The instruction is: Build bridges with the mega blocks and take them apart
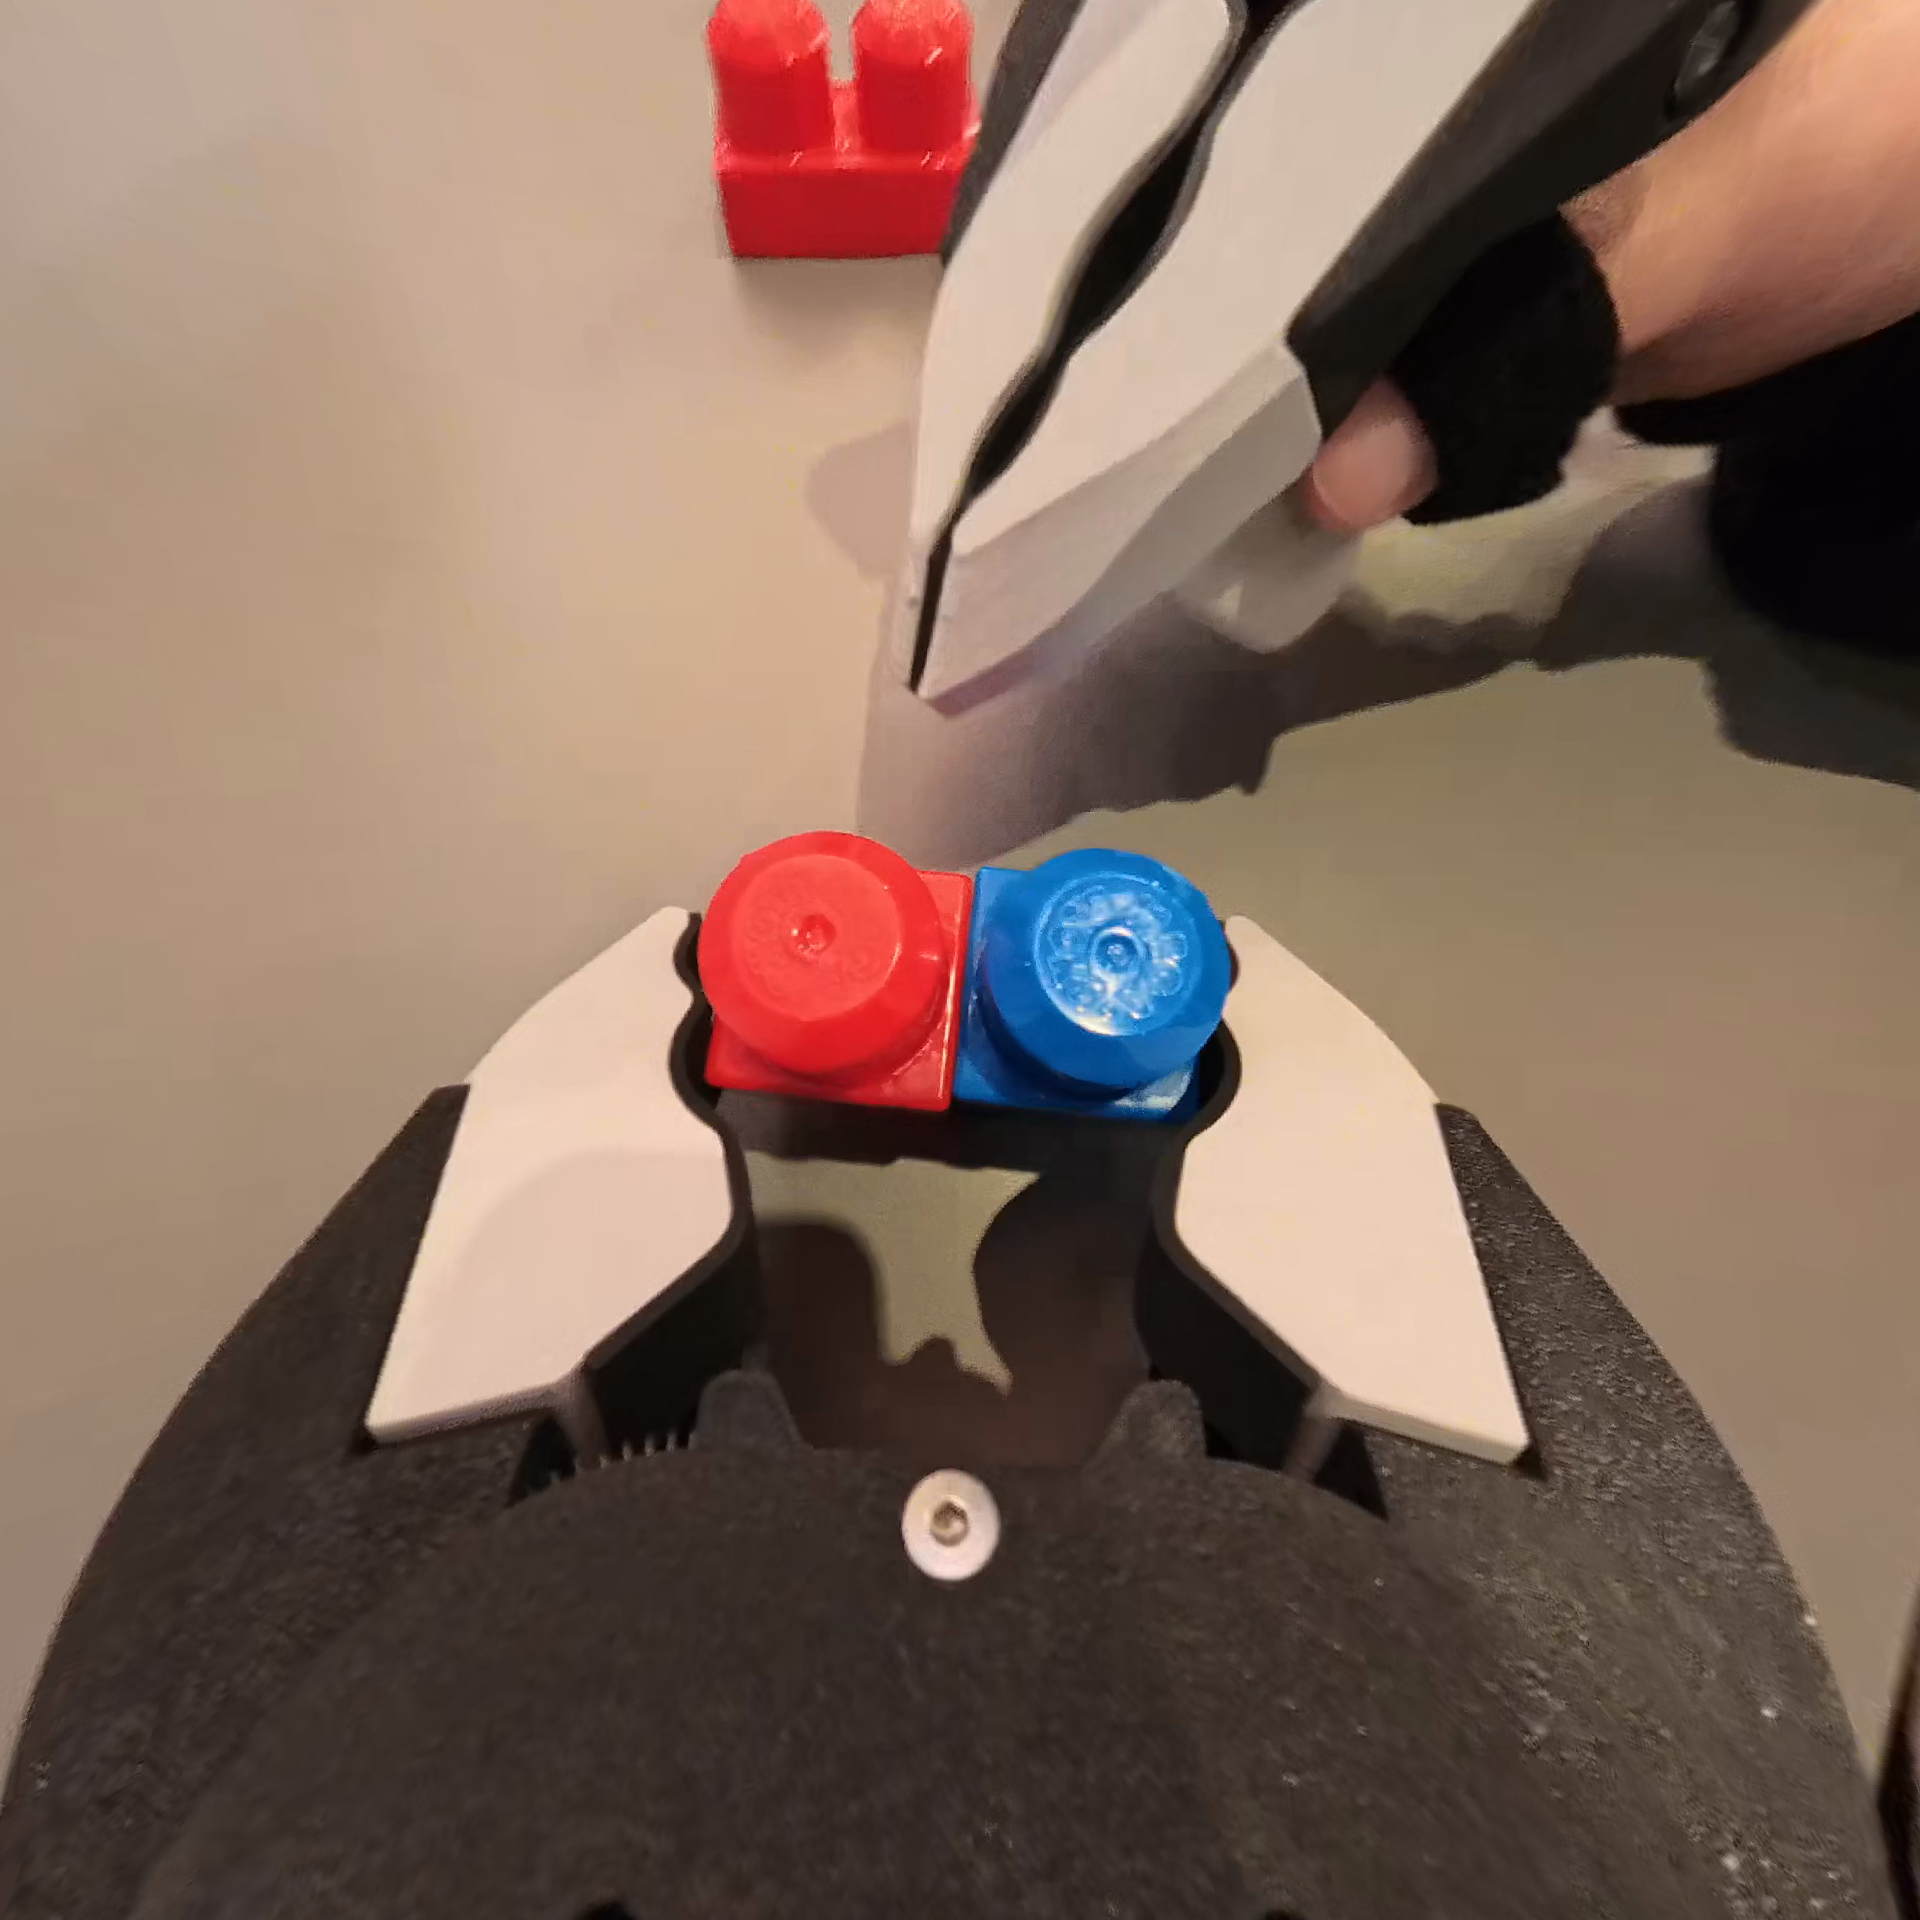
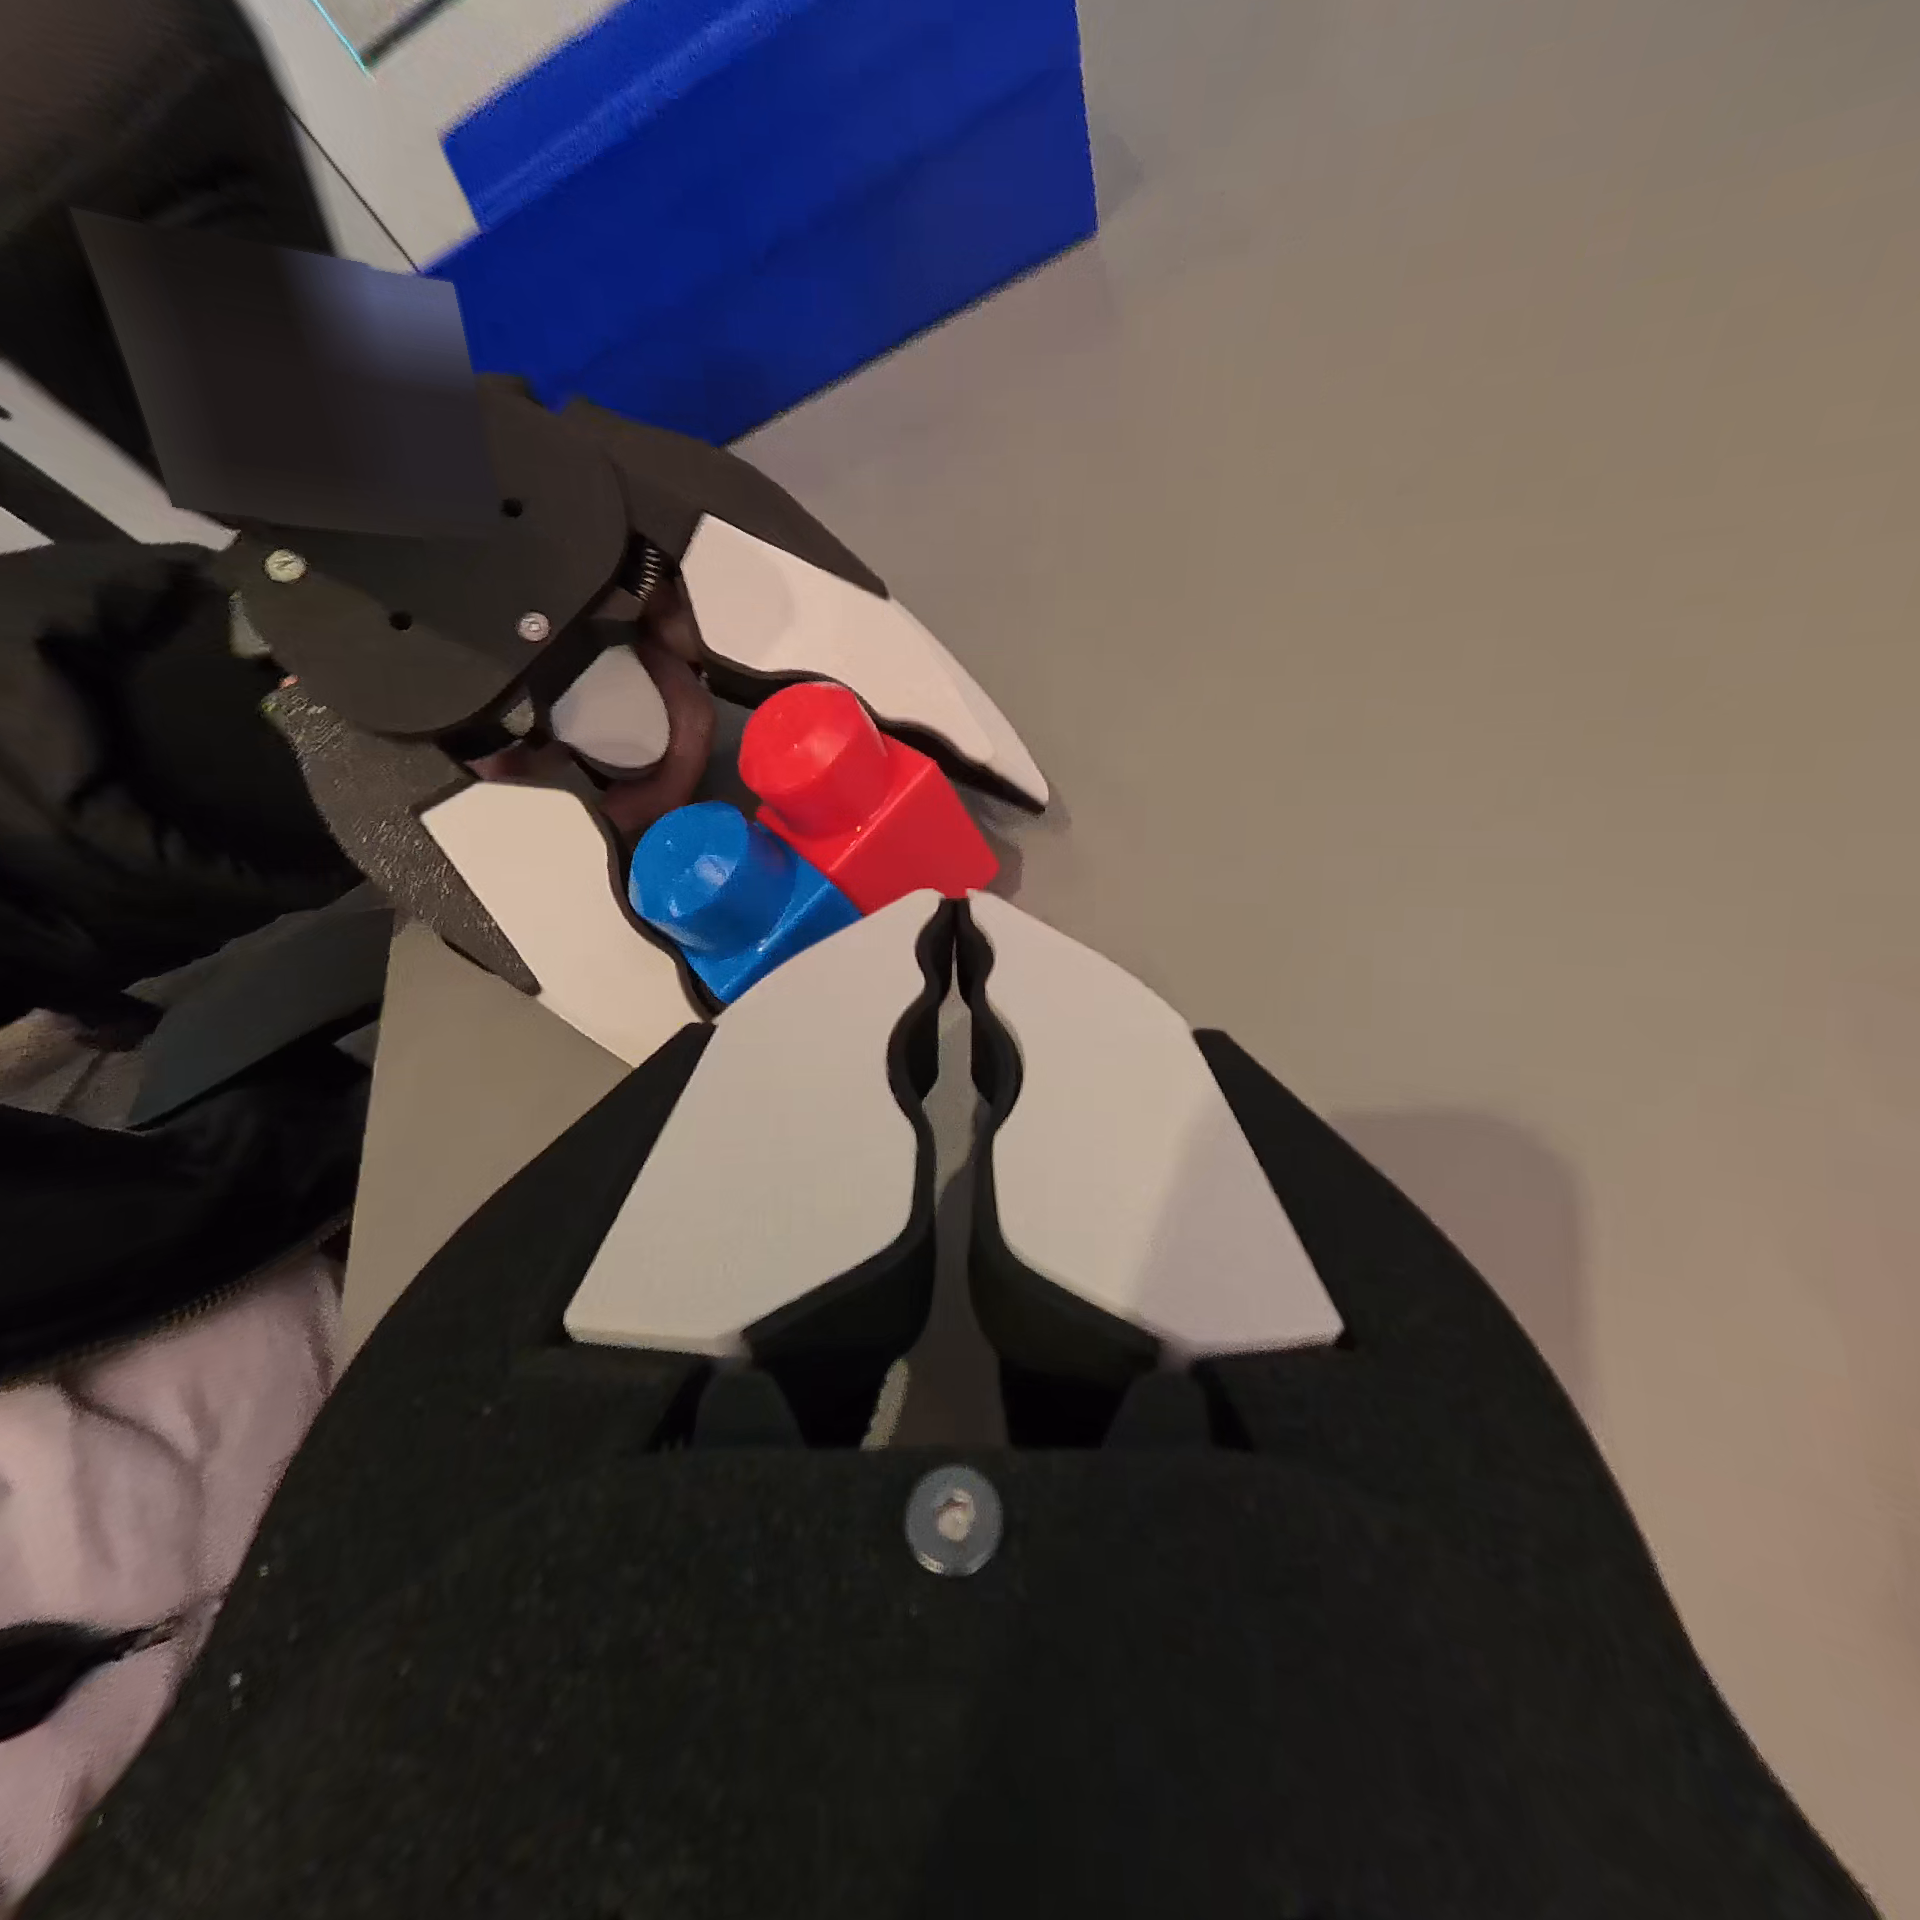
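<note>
Your left gripper (image 1: 961, 997) is clamped across two single-stud blocks pressed side by side, the red block (image 1: 821, 977) at its 9 o'clock finger and the blue block (image 1: 1107, 982) at its 3 o'clock finger, while your right gripper (image 2: 951, 914) hovers nearby with fingers pinched together on nothing. These look like light, rigid, glossy plastic, so I'd expect them to slip or hinge apart at the seam; hold low on the flat square bases, not the round studs. The red two-stud block (image 1: 842, 135) sits free on the table (image 1: 312, 520) at 12 o'clock.
</note>
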